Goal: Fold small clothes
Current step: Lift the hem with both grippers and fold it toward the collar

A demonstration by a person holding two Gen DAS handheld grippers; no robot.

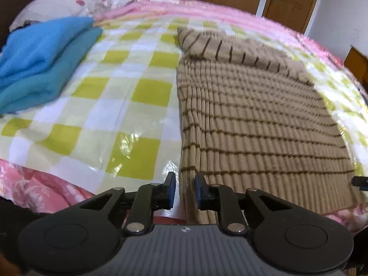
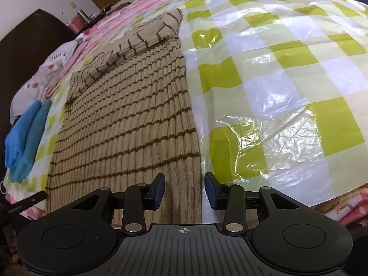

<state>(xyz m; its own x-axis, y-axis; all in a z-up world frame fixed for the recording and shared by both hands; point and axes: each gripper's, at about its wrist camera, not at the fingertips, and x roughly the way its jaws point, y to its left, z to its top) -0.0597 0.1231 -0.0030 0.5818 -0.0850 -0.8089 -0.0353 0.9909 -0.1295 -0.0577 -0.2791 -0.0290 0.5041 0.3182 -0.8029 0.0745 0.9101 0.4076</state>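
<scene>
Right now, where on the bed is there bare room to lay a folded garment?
Bare checkered plastic sheet lies between the blue fleece and the tan striped sweater; a wider patch lies on the sweater's other side. Crowded near the pillow.

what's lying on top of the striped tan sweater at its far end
A folded-over sleeve lies across the far end of the sweater. Whatever is beneath that sleeve is covered.

Both cameras sit low at the near edge of the bed, each looking forward along its own fingers across the checked sheet (image 1: 110, 105). The left view faces the sweater's (image 1: 253, 119) near left corner, close up, with the blue cloth (image 1: 43, 57) far left. The right view faces its near right corner. Both views share the sweater, the sheet and the blue cloth.
</scene>
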